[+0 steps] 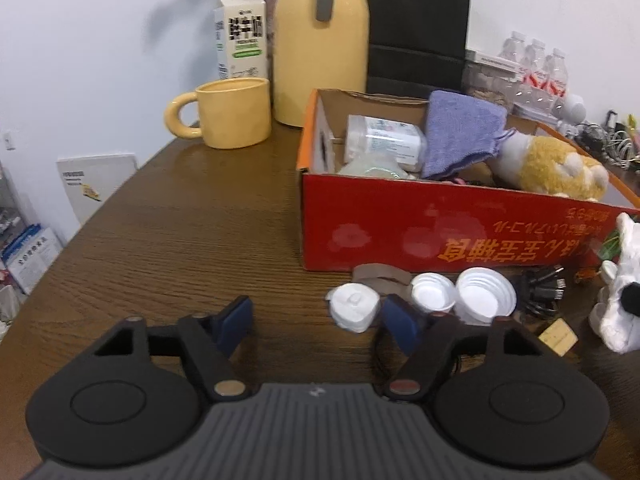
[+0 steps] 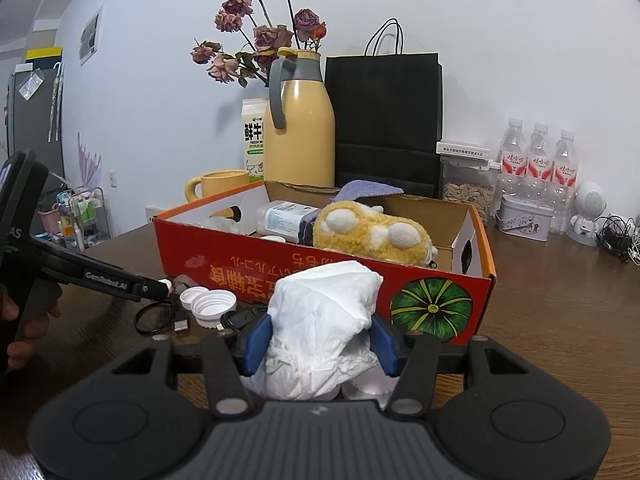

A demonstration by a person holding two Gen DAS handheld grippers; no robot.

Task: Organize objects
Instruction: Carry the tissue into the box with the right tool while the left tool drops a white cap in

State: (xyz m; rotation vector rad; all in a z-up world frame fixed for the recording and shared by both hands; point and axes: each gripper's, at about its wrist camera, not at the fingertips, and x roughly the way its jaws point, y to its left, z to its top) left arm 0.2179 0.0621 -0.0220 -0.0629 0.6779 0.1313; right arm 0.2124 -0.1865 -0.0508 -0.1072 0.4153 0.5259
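My left gripper (image 1: 318,322) hovers low over the wooden table (image 1: 180,240) with its jaws open. A small white lid (image 1: 354,312) lies between the fingers, close to the right pad (image 1: 400,320); the left pad stands well clear of it. Two more white caps (image 1: 434,292) (image 1: 484,296) rest just beyond, in front of the red cardboard box (image 1: 440,220). My right gripper (image 2: 320,344) is shut on a crumpled white paper wad (image 2: 324,320), held before the box (image 2: 280,268). The box holds a yellow plush toy (image 2: 372,232), a purple cloth (image 1: 460,132) and a plastic bottle (image 1: 384,140).
A yellow mug (image 1: 232,116), a yellow jug (image 1: 320,40), a milk carton (image 1: 240,32) and a black paper bag (image 2: 384,120) stand behind the box. Black cables (image 1: 540,288) lie by the caps. Water bottles (image 2: 538,160) and a tin (image 2: 524,220) sit at the back right.
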